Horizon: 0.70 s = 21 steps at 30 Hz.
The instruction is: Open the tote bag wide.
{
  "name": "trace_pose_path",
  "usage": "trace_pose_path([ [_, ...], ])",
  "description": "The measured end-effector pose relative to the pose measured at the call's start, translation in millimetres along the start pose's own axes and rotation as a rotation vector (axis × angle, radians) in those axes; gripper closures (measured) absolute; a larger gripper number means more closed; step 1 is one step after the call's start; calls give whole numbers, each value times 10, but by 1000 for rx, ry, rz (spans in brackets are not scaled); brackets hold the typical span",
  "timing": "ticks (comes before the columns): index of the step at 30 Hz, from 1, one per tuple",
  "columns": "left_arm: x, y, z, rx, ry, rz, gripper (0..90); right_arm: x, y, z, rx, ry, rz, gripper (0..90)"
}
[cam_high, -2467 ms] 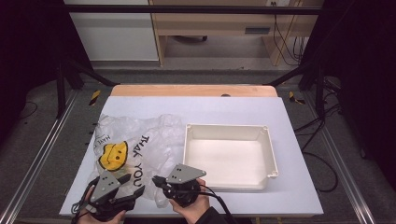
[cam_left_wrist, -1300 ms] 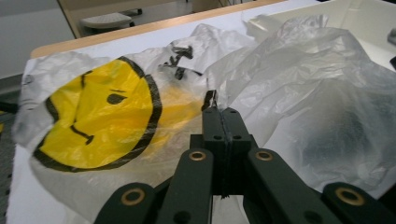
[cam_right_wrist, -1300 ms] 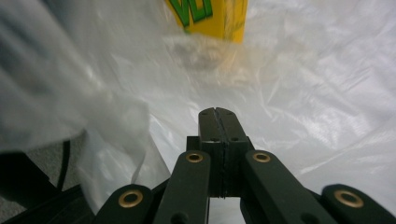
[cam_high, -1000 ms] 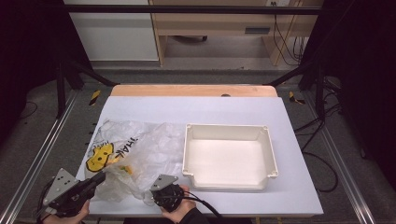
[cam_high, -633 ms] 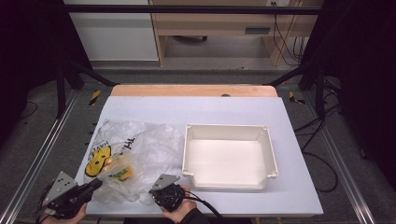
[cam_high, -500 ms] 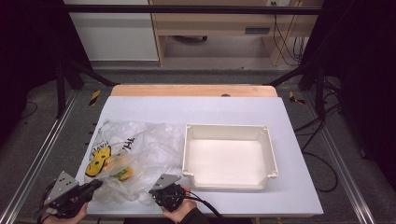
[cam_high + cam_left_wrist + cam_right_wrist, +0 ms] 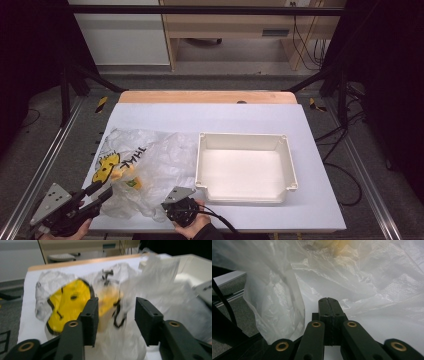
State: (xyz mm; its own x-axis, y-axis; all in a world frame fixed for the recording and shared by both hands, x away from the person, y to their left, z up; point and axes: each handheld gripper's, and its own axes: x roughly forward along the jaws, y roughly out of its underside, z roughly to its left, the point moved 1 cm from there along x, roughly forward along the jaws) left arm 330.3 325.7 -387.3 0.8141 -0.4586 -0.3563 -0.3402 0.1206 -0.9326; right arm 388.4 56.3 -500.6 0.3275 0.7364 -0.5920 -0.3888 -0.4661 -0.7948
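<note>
The plastic bag (image 7: 145,175) lay crumpled on the left part of the table (image 7: 250,117), beside the white tray (image 7: 245,167), and was judged light, limp and slippery, best taken by a bunched fold or the rim of its mouth, since a small yellow item (image 7: 121,173) showed through the film. The left hand-held gripper (image 7: 116,315) stood at the bag's near-left edge, jaws just opened and spread about halfway, film between them but not pressed. The right hand-held gripper (image 7: 329,305), at the near edge, had jaws pressed together; whether it pinched film could not be told.
</note>
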Motion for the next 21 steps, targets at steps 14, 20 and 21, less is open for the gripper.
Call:
trace_pose_path([
  [14, 119, -531, -310, 113, 42, 5, 388, 4, 8, -1, 0, 4, -8, 900],
  [20, 369, -511, -470, 181, 17, 154, 377, 3, 11, 3, 3, 5, -8, 900],
  [21, 369, -511, -470, 181, 17, 154, 396, 3, 11, 3, 3, 5, -8, 900],
])
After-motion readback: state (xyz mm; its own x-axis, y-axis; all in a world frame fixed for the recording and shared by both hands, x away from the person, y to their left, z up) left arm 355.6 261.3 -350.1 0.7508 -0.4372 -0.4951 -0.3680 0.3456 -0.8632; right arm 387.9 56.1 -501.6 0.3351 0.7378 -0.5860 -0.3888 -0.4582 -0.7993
